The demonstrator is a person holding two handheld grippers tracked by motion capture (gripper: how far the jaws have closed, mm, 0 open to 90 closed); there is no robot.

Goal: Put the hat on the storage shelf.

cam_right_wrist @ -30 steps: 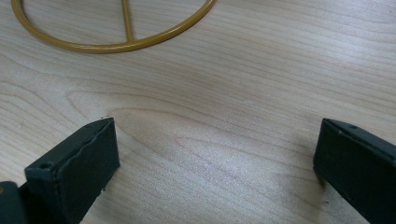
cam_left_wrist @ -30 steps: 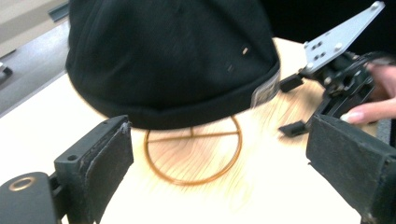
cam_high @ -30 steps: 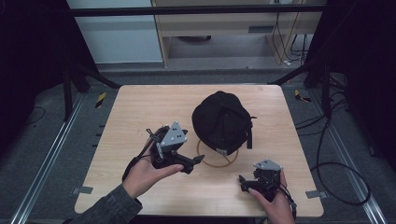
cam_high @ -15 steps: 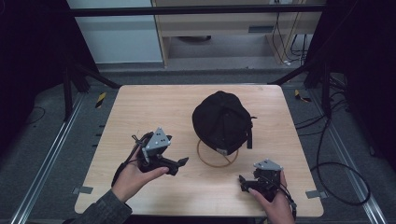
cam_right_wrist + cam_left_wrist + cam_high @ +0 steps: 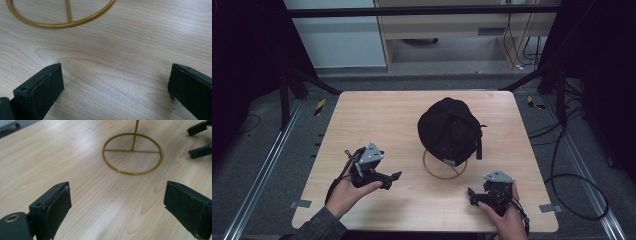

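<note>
A black cap [image 5: 449,129] sits on a gold wire stand whose ring base [image 5: 444,169] rests on the wooden table [image 5: 377,120]. My left gripper [image 5: 393,180] is held low at the front left, left of the stand, and points right toward it. In the left gripper view its jaws [image 5: 117,195] stand wide open with bare wood between them and the ring base [image 5: 132,153] ahead. My right gripper [image 5: 472,196] rests near the front right edge and points left. Its jaws [image 5: 115,80] are open and empty, with the ring base [image 5: 62,23] just beyond.
The right gripper's two black fingertips [image 5: 200,140] appear at the top right of the left gripper view. A cap strap [image 5: 479,145] hangs down on the cap's right side. Dark floor, metal frame rails [image 5: 267,165] and cables [image 5: 572,180] surround the table.
My left gripper has drawn back to the left and slightly toward the person, away from the cap. The right gripper and the cap have stayed put.
</note>
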